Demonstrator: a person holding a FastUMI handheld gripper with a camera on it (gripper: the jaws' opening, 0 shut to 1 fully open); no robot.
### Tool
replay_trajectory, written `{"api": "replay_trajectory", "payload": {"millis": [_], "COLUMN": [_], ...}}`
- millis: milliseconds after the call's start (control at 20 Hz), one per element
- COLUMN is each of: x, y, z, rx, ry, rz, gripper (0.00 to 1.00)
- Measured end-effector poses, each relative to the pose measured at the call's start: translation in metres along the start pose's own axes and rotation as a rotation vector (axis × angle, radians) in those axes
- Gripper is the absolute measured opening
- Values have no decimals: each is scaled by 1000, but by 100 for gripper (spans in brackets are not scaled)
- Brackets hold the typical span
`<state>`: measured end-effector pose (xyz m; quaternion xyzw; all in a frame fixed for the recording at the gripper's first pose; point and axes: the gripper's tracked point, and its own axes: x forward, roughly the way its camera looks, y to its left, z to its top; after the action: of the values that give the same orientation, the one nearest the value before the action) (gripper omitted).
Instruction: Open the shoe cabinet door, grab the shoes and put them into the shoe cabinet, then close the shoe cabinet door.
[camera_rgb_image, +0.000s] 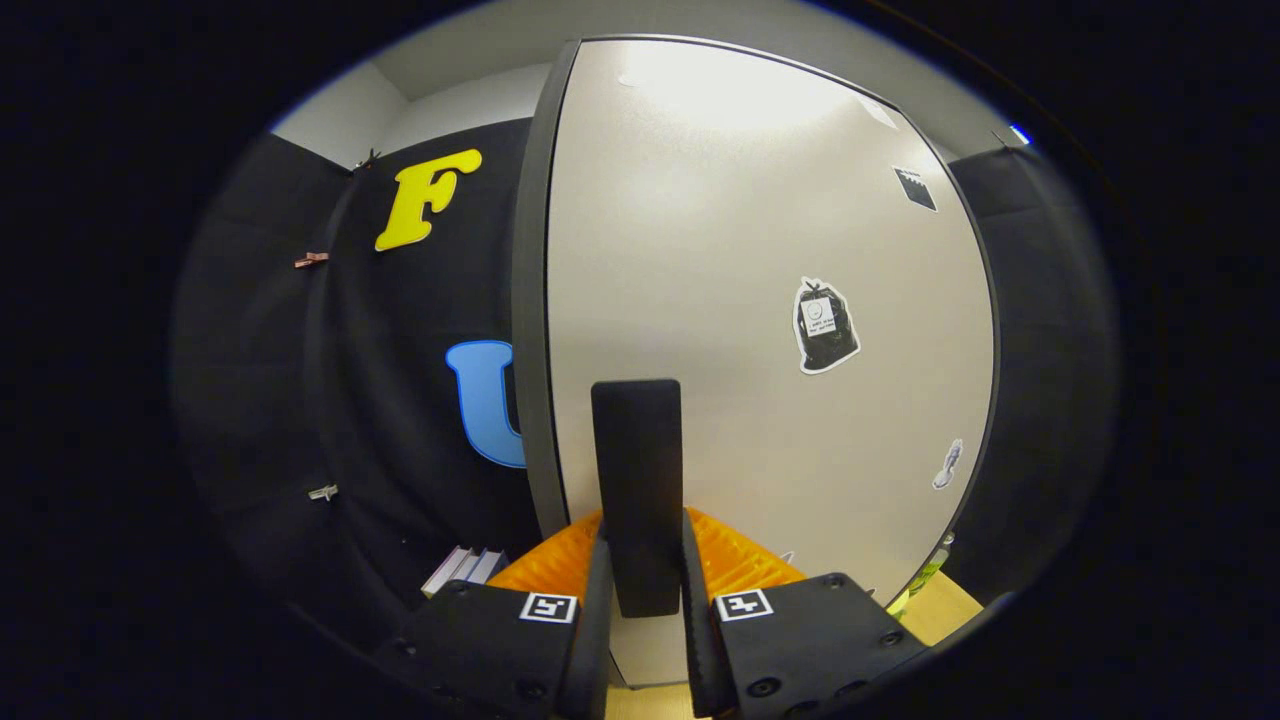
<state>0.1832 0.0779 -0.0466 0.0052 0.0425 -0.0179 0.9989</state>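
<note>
Your gripper (640, 600) is clamped with both fingers on the black handle (636, 480) of the cabinet door (760, 300). The door stands swung out, edge-on beside the handle. Keep the pull steady along the door's arc. Shoes unseen.

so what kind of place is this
Probably a recording booth set up as a home entryway: black cloth walls, a pale cabinet door with stickers, and the gripper shut on its black handle.

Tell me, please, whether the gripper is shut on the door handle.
Shut: both orange fingers press the black handle on the cabinet door; gripper.
</note>
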Motion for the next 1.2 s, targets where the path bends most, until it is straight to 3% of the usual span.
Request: {"api": "replay_trajectory", "payload": {"millis": [50, 450, 1200], "x": [-3, -50, -135], "y": [-1, -16, -67], "z": [1, -1, -2], "rx": [-18, -37, -31], "ry": [1, 6, 38], "rz": [-10, 15, 194], "gripper": [27, 27, 27]}}
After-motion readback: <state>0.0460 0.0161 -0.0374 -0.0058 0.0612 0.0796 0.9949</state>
